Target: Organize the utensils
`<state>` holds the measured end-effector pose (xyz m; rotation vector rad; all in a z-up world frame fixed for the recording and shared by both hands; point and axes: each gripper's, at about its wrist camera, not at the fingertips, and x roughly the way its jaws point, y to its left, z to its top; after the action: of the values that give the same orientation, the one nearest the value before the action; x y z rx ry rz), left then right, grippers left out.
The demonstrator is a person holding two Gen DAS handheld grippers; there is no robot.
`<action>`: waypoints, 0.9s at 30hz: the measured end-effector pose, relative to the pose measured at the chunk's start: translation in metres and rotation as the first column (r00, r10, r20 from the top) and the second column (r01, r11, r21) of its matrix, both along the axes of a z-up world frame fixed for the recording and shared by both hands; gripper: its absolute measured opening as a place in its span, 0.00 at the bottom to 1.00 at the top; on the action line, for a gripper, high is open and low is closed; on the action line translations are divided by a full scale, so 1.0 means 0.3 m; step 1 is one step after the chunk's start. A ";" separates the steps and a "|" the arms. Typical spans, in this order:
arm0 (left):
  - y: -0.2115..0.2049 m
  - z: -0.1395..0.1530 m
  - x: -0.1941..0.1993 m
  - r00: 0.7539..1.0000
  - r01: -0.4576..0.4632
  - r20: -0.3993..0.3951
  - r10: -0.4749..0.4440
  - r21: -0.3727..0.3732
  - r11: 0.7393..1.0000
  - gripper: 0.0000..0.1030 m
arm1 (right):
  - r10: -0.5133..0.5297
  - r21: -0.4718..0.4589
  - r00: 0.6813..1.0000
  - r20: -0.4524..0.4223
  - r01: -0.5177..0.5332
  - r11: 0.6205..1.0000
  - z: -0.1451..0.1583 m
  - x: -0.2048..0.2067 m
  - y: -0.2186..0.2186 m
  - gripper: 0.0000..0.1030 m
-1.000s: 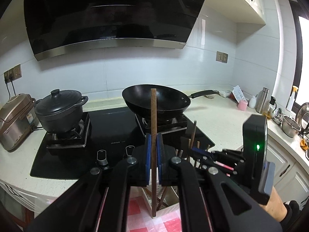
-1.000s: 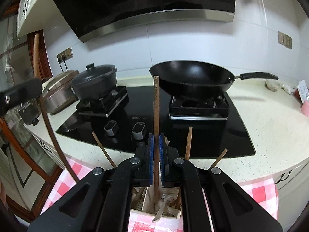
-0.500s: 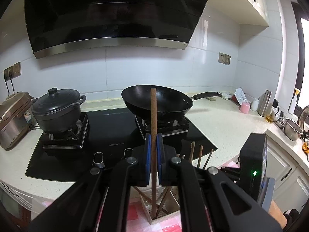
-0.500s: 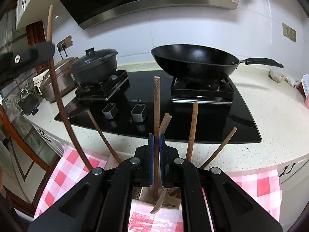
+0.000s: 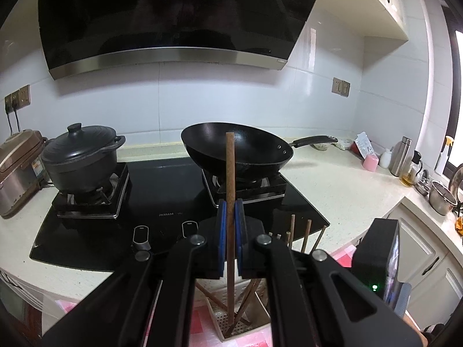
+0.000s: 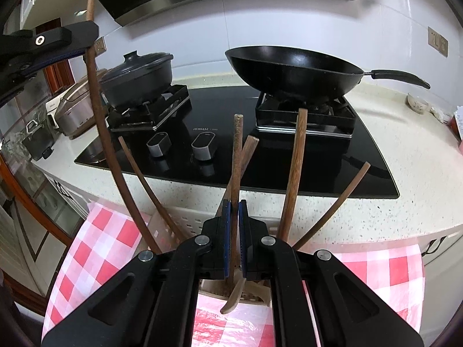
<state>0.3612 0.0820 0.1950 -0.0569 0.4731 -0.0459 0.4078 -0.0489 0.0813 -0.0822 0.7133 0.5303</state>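
My left gripper (image 5: 230,211) is shut on an upright brown wooden utensil handle (image 5: 230,167). The handle's lower end stands inside the white perforated utensil holder (image 5: 220,322). My right gripper (image 6: 234,211) is shut on another wooden utensil (image 6: 238,150); its curved lower end (image 6: 231,303) hangs over the holder (image 6: 188,221). Several wooden utensils (image 6: 293,173) lean in the holder around it. In the right wrist view the left gripper (image 6: 88,39) shows at top left, clamped on its long curved handle (image 6: 99,121). The right gripper's black housing (image 5: 376,254) is at the right of the left wrist view.
The holder stands on a red-and-white checked cloth (image 6: 95,240) just before the counter edge (image 6: 347,219). Behind are a black cooktop (image 5: 173,190) with a wok (image 5: 240,150) and a lidded pot (image 5: 81,159), a cooker (image 5: 17,173), and bottles (image 5: 400,156).
Both grippers have sunk with their utensils toward the holder. The left utensil's tip has gone from above the holder down into it. The holder looks closer in both views.
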 end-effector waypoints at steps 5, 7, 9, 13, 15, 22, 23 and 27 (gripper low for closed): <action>0.001 -0.049 0.026 1.000 -0.006 -0.015 0.006 -0.003 1.000 0.06 | -0.001 -0.007 1.000 0.002 0.001 1.000 -0.012 -0.007 -0.005 0.08; -0.009 -0.075 0.034 0.999 -0.003 -0.032 0.003 0.008 1.000 0.06 | -0.004 -0.012 1.000 0.006 0.004 1.000 -0.009 -0.009 -0.008 0.08; -0.023 -0.103 0.043 0.999 0.007 -0.054 -0.006 0.021 1.000 0.06 | -0.005 -0.010 1.000 0.013 0.005 1.000 -0.004 -0.017 -0.014 0.08; -0.054 -0.160 0.057 0.994 0.027 -0.108 -0.022 0.044 0.999 0.06 | -0.012 -0.012 1.000 0.029 0.012 1.000 0.005 -0.032 -0.032 0.09; -0.064 -0.186 0.066 0.991 0.030 -0.135 -0.023 0.052 0.998 0.06 | -0.019 -0.003 0.999 0.034 0.019 1.000 0.012 -0.040 -0.049 0.09; -0.073 -0.275 0.122 0.969 0.037 -0.248 -0.023 0.054 0.998 0.06 | -0.030 0.008 0.998 0.060 0.029 1.000 0.035 -0.073 -0.098 0.09; -0.073 -0.284 0.126 0.967 0.040 -0.254 -0.024 0.057 0.998 0.06 | -0.029 0.010 0.997 0.065 0.028 1.000 0.038 -0.079 -0.106 0.09; -0.079 -0.332 0.152 0.951 0.050 -0.307 -0.028 0.067 0.996 0.06 | -0.031 0.013 0.996 0.083 0.030 0.999 0.043 -0.106 -0.130 0.09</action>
<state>0.4067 0.0582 0.0954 0.0190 0.7859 -0.0587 0.3760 -0.0879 0.0942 -0.0815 0.6293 0.4987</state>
